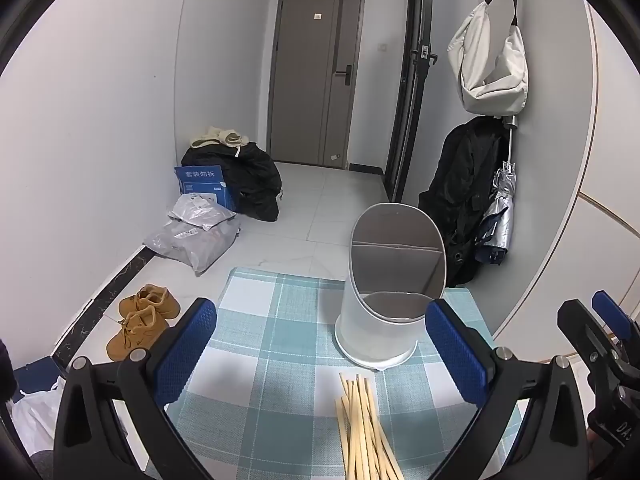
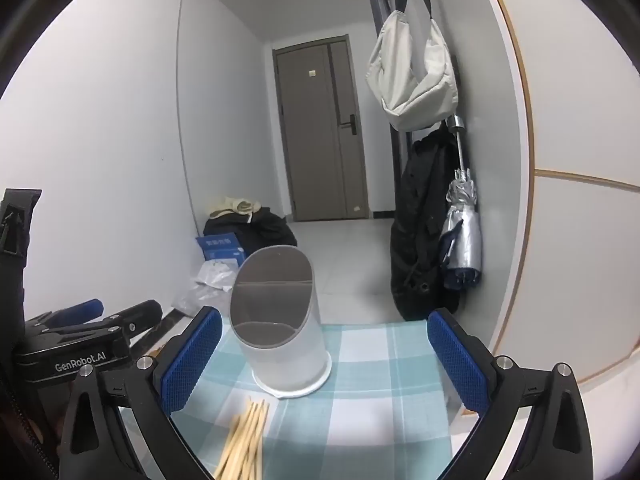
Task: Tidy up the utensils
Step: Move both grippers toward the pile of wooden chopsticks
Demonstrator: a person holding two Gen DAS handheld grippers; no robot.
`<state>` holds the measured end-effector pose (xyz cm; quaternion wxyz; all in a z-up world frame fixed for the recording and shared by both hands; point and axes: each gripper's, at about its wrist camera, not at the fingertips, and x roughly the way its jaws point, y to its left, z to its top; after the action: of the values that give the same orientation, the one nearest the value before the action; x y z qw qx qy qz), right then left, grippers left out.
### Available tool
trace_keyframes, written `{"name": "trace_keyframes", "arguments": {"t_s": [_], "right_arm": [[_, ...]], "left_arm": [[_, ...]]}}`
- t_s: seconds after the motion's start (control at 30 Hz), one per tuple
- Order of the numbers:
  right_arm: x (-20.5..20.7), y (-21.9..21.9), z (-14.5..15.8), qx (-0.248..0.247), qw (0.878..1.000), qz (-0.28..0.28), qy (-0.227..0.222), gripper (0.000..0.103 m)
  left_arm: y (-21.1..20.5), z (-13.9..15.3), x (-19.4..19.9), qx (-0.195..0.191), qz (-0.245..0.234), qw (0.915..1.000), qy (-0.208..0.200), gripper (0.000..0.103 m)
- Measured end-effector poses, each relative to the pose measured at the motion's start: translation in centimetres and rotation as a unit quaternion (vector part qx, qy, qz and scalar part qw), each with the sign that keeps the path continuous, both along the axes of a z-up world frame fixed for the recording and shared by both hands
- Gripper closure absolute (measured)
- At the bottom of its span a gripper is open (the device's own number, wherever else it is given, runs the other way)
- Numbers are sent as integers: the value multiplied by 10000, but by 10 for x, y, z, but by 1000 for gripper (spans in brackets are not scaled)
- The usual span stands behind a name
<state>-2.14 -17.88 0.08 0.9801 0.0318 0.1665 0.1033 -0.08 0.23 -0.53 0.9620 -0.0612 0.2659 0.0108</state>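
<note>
Both tongs gape wide, holding nothing — left gripper [image 1: 320, 344], right gripper [image 2: 324, 350]. Wooden chopsticks [image 1: 362, 432] lie bundled on the checked tablecloth [image 1: 276, 320], just before the white utensil holder [image 1: 384, 304]; beyond — tiled hallway floor [image 1: 320, 208], grey door [image 1: 316, 76].

Pale wooden chopsticks [image 1: 366, 432] lay bunched loosely on the checked cloth, just in front of the upright white slant-topped holder [image 1: 384, 292], which was empty.

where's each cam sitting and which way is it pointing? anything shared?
Left wrist: on the left tongs, looking forward over chopsticks at the white holder; right tongs at the right edge.
Right wrist: on the right tongs, facing the same holder; left tongs at the left edge.
Shared: holder, chopsticks, checked cloth, door.
</note>
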Motion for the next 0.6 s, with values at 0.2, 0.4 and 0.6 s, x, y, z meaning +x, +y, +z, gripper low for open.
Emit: {"name": "trace_keyframes", "arguments": {"t_s": [0.2, 0.4, 0.6], "right_arm": [[-1, 1, 0, 16, 10000, 4, 26, 0], [2, 4, 0, -44, 10000, -27, -1, 0], [0, 2, -2, -20, 10000, -7, 27, 0]], "left_arm": [[2, 0, 1, -21, 84, 10000, 9, 1], [3, 0, 2, -47, 94, 9999, 9, 1], [2, -1, 2, -51, 91, 9999, 11, 1]]}}
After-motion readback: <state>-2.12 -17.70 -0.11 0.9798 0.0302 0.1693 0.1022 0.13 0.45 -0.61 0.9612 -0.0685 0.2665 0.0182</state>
